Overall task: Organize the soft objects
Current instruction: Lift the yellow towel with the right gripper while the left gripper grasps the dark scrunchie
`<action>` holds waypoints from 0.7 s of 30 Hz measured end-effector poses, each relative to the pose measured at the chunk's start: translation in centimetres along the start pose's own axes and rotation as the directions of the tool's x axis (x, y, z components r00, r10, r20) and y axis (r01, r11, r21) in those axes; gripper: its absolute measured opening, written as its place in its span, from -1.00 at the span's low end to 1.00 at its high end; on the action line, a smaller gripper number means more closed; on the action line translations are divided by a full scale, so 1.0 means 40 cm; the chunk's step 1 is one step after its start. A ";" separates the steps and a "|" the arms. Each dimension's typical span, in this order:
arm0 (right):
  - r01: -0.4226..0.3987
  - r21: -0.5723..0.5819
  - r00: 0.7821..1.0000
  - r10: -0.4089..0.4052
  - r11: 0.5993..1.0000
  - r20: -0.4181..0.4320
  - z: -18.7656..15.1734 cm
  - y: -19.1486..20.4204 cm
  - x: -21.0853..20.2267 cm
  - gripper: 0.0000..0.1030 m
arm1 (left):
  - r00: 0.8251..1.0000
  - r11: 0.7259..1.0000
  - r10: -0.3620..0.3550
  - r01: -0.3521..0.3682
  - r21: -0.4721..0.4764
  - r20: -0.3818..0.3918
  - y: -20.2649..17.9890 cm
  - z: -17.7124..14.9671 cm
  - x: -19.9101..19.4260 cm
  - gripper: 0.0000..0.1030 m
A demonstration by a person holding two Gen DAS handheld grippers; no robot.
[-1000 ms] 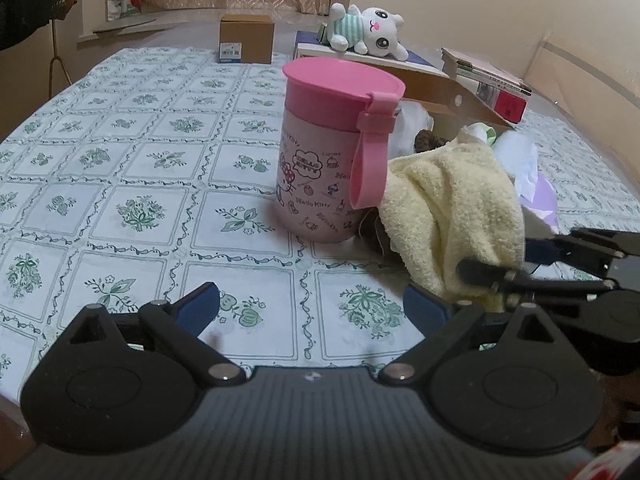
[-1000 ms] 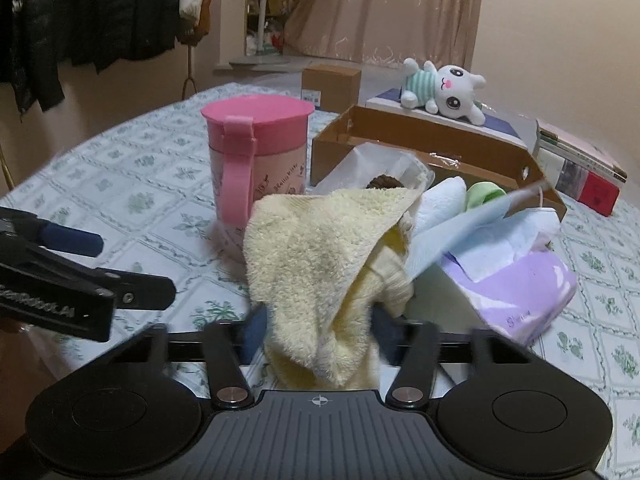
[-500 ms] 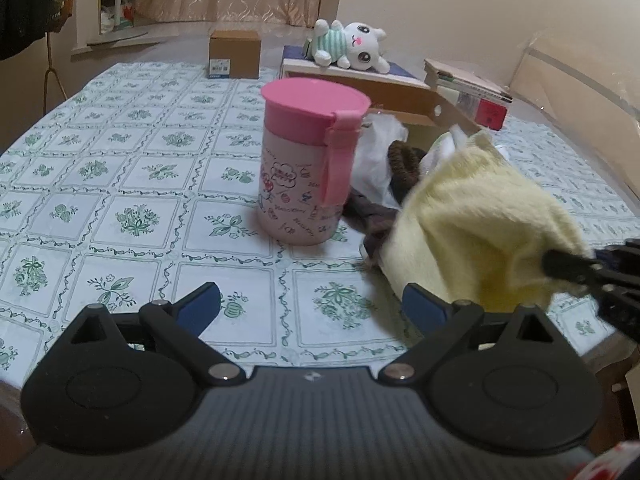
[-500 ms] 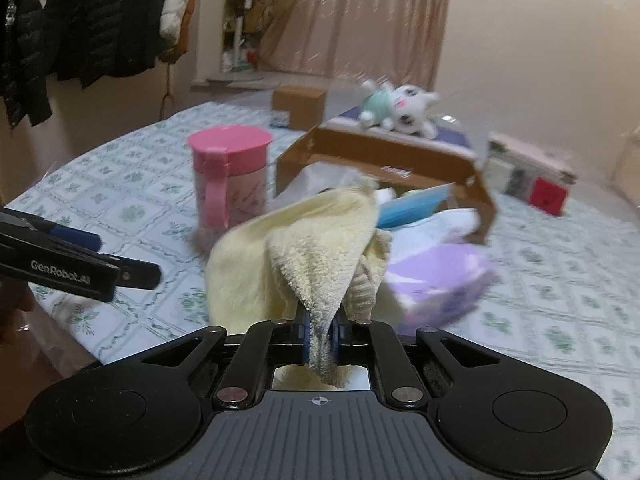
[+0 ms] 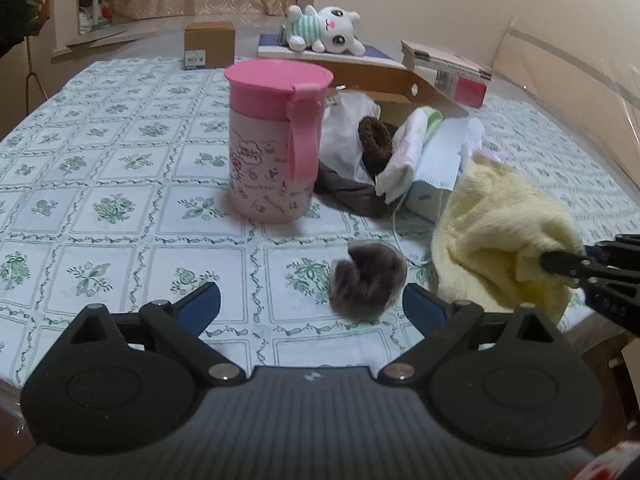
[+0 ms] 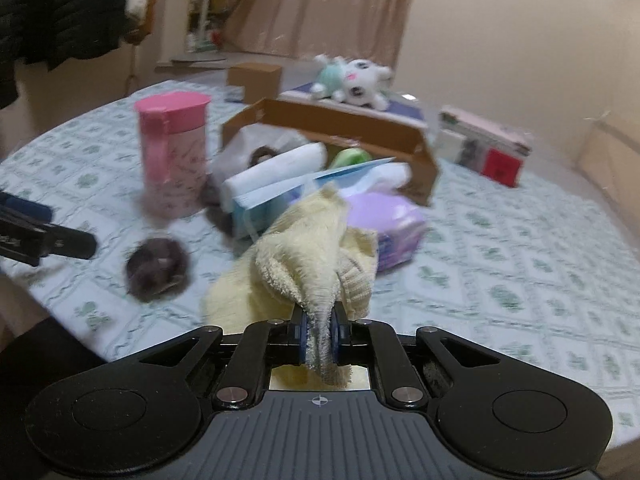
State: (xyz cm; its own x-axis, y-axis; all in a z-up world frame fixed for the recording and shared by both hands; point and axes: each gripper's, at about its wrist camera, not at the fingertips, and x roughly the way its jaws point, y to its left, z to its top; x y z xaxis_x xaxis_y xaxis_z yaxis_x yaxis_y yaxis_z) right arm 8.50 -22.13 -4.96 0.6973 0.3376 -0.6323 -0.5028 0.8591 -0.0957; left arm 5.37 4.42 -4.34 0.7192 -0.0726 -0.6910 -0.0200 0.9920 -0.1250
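My right gripper (image 6: 319,334) is shut on a pale yellow towel (image 6: 316,248) and holds it off the table near the front edge; the towel also shows at the right of the left wrist view (image 5: 500,240). A dark fluffy ball (image 5: 368,278) lies on the tablecloth just ahead of my left gripper (image 5: 311,306), which is open and empty. The ball also shows blurred in the right wrist view (image 6: 158,264). A heap of soft things lies beside the pink cup: a brown scrunchie (image 5: 374,142), white cloths (image 5: 404,156) and a dark cloth (image 5: 352,192).
A pink lidded cup (image 5: 276,140) stands mid-table. Behind it is an open cardboard box (image 6: 340,128), a tissue box (image 5: 432,184), a purple wipes pack (image 6: 392,224), a plush bunny (image 5: 324,32), books (image 5: 448,68) and a small carton (image 5: 209,42).
My right gripper closed on the yellow towel and pulled it up and back toward the table's front edge. The dark fluffy ball came loose and now lies on the tablecloth.
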 end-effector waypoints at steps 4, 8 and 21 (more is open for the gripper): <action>-0.051 -0.016 0.998 0.050 0.999 -0.029 -0.010 0.020 0.038 -0.64 | 1.000 1.000 -0.007 0.007 -0.007 -0.024 0.005 -0.006 0.021 0.88; -0.043 -0.032 0.999 0.043 0.999 0.001 -0.024 0.027 0.042 0.65 | 0.999 1.000 -0.015 0.015 -0.006 -0.037 0.007 -0.008 0.038 0.88; -0.013 -0.176 0.997 0.000 0.984 -0.073 -0.053 0.049 0.138 0.33 | 0.997 0.999 -0.044 0.045 0.012 -0.061 -0.013 0.004 0.082 0.88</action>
State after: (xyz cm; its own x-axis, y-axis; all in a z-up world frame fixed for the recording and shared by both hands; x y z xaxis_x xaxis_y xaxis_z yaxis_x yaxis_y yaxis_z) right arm 10.28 -19.39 -10.27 0.6584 0.3087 -0.6865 -0.5938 0.7734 -0.2217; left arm 7.86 3.66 -6.41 0.6754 -0.1226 -0.7272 0.0210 0.9889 -0.1472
